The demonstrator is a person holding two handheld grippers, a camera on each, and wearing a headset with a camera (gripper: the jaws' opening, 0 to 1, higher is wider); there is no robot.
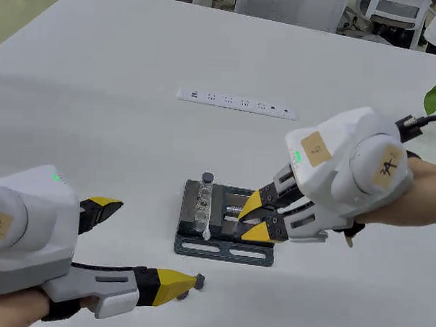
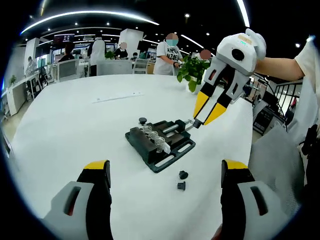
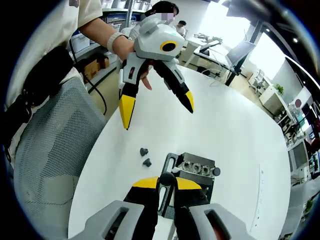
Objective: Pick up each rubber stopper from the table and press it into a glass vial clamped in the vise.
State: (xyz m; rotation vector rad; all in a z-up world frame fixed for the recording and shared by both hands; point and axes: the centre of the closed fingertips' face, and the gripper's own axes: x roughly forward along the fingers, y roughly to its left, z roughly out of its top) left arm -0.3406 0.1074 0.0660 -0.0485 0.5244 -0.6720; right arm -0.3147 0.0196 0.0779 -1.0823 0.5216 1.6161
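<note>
Open-plan office floor, fitted out as a workspace: a broad white worktable (image 1: 135, 73) carrying a power strip (image 1: 236, 103) stands among wheeled office chairs (image 1: 398, 12), a grey mesh chair (image 3: 55, 150) and desks with a monitor (image 3: 240, 52). Long strip lights (image 2: 90, 14) curve across a dark ceiling. A potted plant (image 2: 192, 70) sits at the table's far edge, and several people (image 2: 167, 52) stand among the workstations behind it.
</note>
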